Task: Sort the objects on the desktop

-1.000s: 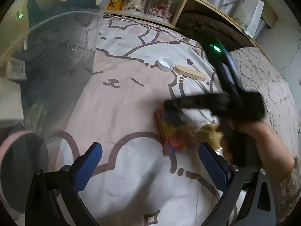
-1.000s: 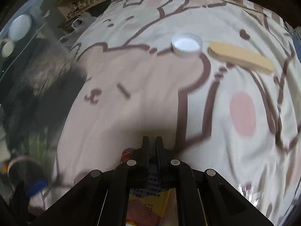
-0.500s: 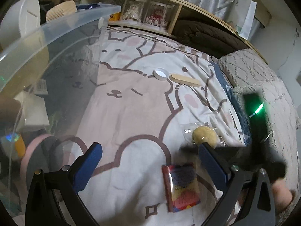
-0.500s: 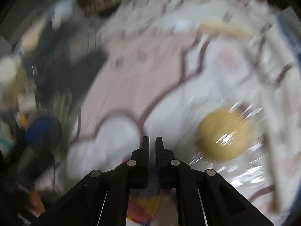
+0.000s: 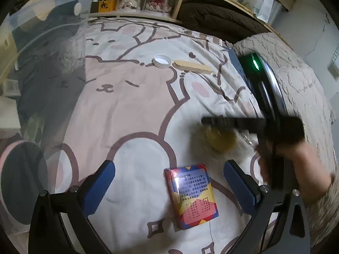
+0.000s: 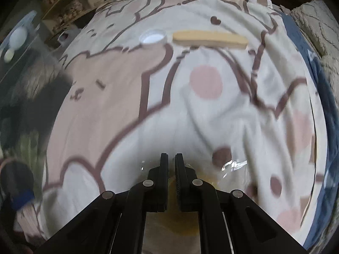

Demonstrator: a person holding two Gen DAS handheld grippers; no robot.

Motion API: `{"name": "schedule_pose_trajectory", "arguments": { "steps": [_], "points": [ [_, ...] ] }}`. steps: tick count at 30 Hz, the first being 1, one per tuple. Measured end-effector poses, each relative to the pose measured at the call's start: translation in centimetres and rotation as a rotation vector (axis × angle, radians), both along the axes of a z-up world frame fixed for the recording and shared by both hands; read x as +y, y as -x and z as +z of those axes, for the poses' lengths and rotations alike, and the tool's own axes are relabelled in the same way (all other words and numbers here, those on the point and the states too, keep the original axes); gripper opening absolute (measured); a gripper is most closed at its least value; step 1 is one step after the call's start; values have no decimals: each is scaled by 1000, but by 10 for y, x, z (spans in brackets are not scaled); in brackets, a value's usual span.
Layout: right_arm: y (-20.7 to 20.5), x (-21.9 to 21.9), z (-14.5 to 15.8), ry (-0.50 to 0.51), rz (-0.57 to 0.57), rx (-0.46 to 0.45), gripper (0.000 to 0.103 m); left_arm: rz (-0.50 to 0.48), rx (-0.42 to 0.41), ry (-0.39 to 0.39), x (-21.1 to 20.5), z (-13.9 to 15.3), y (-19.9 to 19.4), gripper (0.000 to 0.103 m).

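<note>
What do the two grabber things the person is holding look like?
The left gripper has a black frame with silver screws and two blue ribbed pads. The right gripper is all black, with narrow ridged fingers and silver screws. Seen from the left wrist camera, it has a glowing green light, and the person's fuzzy beige sleeve shows.
</note>
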State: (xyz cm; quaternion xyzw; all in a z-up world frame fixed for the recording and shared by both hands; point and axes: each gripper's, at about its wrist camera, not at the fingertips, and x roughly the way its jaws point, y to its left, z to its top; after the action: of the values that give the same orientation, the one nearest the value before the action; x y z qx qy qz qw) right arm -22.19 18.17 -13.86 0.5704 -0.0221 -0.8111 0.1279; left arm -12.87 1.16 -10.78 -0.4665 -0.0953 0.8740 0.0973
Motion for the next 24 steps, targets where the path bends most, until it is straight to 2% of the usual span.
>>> {"name": "schedule_pose_trajectory", "arguments": {
  "steps": [6, 13, 16, 20, 24],
  "points": [
    [-53, 6, -5, 6, 36, -44, 8, 24, 8, -4, -6, 4, -3, 103],
    [-103, 17, -4, 36, 21, -117, 8, 35, 22, -8, -8, 13, -12, 103],
    [-117, 29, 15, 115, -25, -55, 8, 37, 21, -10, -9, 14, -16, 103],
    [-112, 53, 50, 217, -159, 97, 8, 30, 14, -4, -7, 12, -22, 103],
    [-86, 61, 50, 173, -246, 178, 8, 11, 10, 19, -1, 9, -27, 103]
  ]
}}
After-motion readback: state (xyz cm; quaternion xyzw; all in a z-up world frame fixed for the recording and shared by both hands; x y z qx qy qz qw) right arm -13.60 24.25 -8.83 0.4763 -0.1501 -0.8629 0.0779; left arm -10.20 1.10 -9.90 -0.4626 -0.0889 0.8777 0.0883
